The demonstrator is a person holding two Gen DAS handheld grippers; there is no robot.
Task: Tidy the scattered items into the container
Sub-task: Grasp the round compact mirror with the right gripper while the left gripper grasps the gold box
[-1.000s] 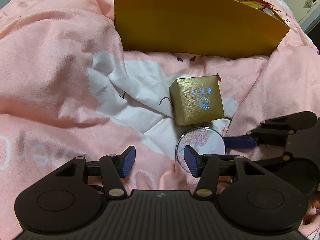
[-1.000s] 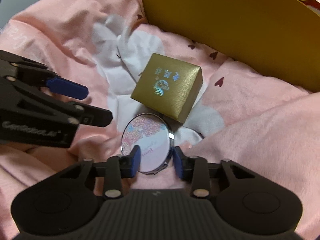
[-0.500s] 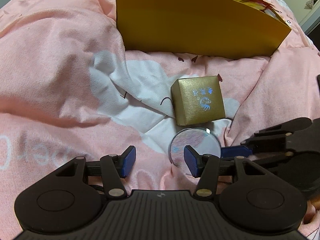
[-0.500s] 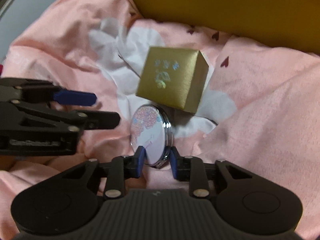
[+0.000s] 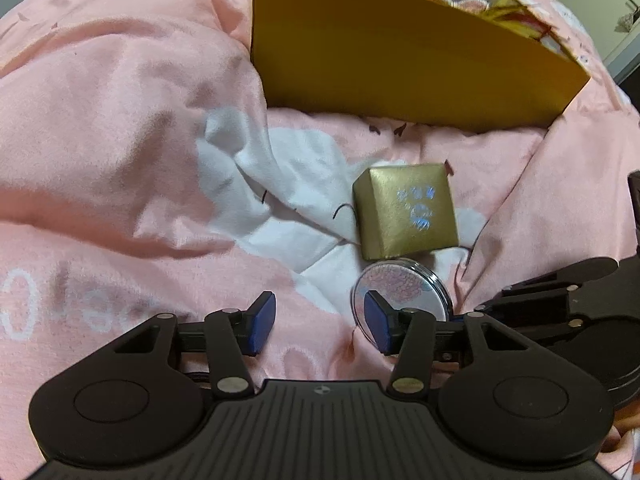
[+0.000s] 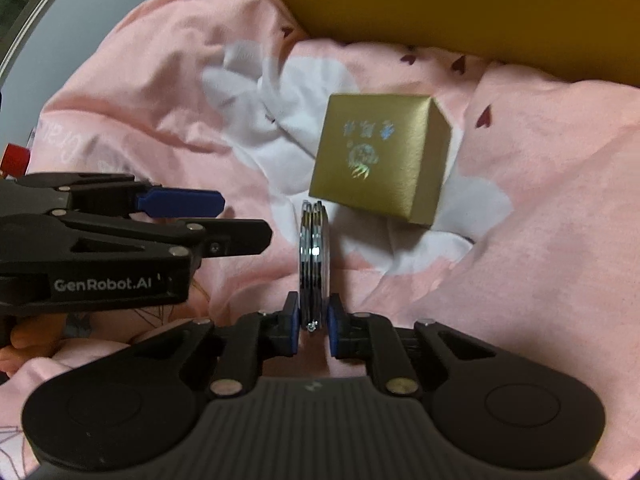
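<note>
My right gripper (image 6: 313, 326) is shut on a round compact mirror (image 6: 314, 256), held on edge above the pink blanket; its floral lid shows in the left wrist view (image 5: 400, 292). A small gold box (image 6: 380, 156) lies just beyond it, also in the left wrist view (image 5: 406, 210). The big yellow container (image 5: 400, 64) stands at the back, with soft items inside; its wall shows in the right wrist view (image 6: 480, 8). My left gripper (image 5: 318, 322) is open and empty, low over the blanket, left of the mirror.
A rumpled pink blanket (image 5: 120, 140) with a white patch (image 5: 280, 184) covers the bed. The left gripper's body (image 6: 100, 240) sits to the left of the mirror. A red object (image 6: 14, 158) shows at the far left edge.
My right gripper has closed on the mirror, lifted it off the blanket and turned it from flat to edge-on. The left gripper has stayed open and nearly still.
</note>
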